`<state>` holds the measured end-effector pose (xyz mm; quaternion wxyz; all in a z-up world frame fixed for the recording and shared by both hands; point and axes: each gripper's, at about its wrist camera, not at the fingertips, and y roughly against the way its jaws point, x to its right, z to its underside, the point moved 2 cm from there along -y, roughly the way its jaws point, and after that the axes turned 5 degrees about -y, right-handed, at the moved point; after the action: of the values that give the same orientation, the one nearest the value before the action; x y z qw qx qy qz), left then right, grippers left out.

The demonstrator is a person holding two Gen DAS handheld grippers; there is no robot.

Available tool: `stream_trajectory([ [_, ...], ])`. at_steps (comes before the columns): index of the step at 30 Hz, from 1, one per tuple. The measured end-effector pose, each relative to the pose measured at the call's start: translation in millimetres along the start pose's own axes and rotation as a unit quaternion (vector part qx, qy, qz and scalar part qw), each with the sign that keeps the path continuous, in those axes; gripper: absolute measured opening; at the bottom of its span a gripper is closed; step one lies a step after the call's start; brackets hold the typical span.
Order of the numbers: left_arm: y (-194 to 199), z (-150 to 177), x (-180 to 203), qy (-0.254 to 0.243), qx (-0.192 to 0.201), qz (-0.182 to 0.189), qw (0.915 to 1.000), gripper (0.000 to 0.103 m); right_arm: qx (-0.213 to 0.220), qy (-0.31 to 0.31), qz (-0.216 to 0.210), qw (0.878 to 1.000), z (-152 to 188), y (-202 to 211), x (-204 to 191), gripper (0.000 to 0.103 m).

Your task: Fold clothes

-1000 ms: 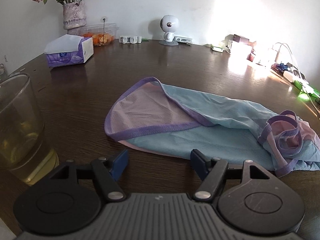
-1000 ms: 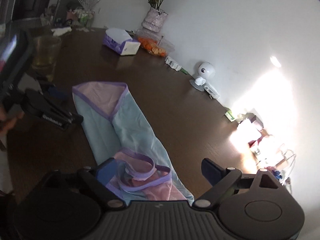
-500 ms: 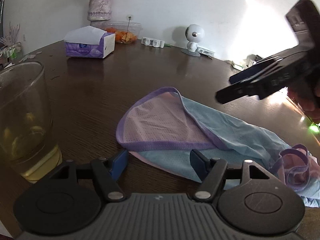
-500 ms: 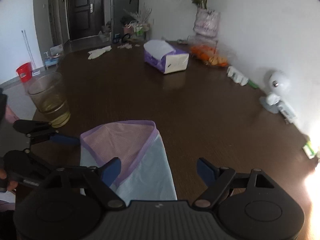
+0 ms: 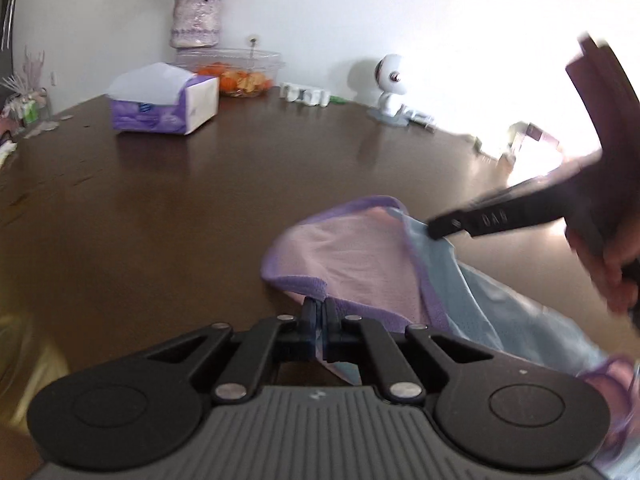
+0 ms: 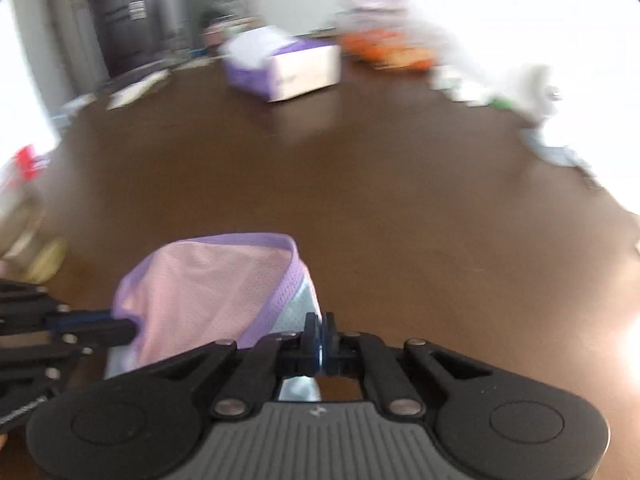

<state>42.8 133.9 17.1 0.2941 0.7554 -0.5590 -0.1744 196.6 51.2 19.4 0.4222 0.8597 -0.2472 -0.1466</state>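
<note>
A light blue garment with a pink lining and purple trim [image 5: 360, 256] lies on the dark wooden table [image 5: 180, 208]. My left gripper [image 5: 319, 312] is shut on its near purple hem. My right gripper [image 6: 319, 326] is shut on the blue edge of the same garment [image 6: 200, 288] beside the hem. In the left wrist view the right gripper's fingers [image 5: 480, 220] reach in from the right onto the cloth. In the right wrist view the left gripper [image 6: 120, 326] shows at the left, pinching the hem. The right wrist view is blurred.
A purple tissue box [image 5: 164, 104] stands at the back, with a flower vase [image 5: 196, 20], a clear tub of orange food [image 5: 236, 72] and a small white camera [image 5: 390, 88] along the wall. A glass of yellowish liquid [image 6: 24, 236] stands left of the garment.
Both grippers were open above the garment; now both have closed on its left end. The right gripper moved from the garment's far end to beside the left one.
</note>
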Motion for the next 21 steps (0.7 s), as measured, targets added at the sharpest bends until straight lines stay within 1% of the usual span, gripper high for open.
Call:
stream_trajectory([
  [2,-15,-18,11,-0.002,0.006,0.011,0.9999,0.002,0.020,-0.043,0.048,0.998,0,7,25,0.000],
  [4,-33,-37,25,-0.008,0.014,0.024,0.9996,0.002,0.036,-0.087,0.093,0.991,2,17,52,0.000],
  [6,-64,-60,45,-0.022,0.008,0.036,0.9991,0.002,0.045,-0.123,0.123,0.984,8,29,78,0.000],
  [8,-91,-80,68,-0.020,-0.002,0.066,0.9976,0.002,0.050,-0.149,0.163,0.974,15,40,101,0.000],
  [10,-116,-98,93,-0.023,-0.011,0.092,0.9955,0.002,0.051,-0.181,0.208,0.960,26,50,126,0.000],
  [12,-137,-106,119,-0.056,-0.025,0.096,0.9935,0.003,0.044,-0.207,0.261,0.942,38,57,153,0.000],
  [13,-138,-106,127,-0.069,-0.030,0.094,0.9928,0.006,0.038,-0.218,0.282,0.934,46,59,166,0.000],
  [14,-129,-105,128,-0.079,-0.027,0.105,0.9910,0.008,0.041,-0.237,0.281,0.929,54,67,177,0.000],
  [15,-120,-104,129,-0.088,-0.025,0.115,0.9891,0.014,0.054,-0.256,0.271,0.926,61,81,184,0.002],
  [16,-103,-100,123,-0.079,-0.022,0.132,0.9878,0.026,0.077,-0.263,0.252,0.928,67,99,185,0.007],
  [17,-86,-96,117,-0.070,-0.020,0.149,0.9862,0.035,0.105,-0.259,0.220,0.935,74,120,183,0.008],
  [18,-68,-87,114,-0.073,-0.027,0.172,0.9821,0.047,0.124,-0.245,0.172,0.946,78,135,177,0.017],
  [19,-50,-78,112,-0.076,-0.034,0.195,0.9774,0.047,0.120,-0.229,0.120,0.958,82,143,168,0.042],
  [20,-31,-68,109,-0.079,-0.041,0.217,0.9720,0.047,0.113,-0.212,0.069,0.968,87,150,159,0.053],
  [21,-18,-56,110,-0.088,-0.049,0.228,0.9684,0.048,0.106,-0.197,0.031,0.974,93,152,144,0.053],
])
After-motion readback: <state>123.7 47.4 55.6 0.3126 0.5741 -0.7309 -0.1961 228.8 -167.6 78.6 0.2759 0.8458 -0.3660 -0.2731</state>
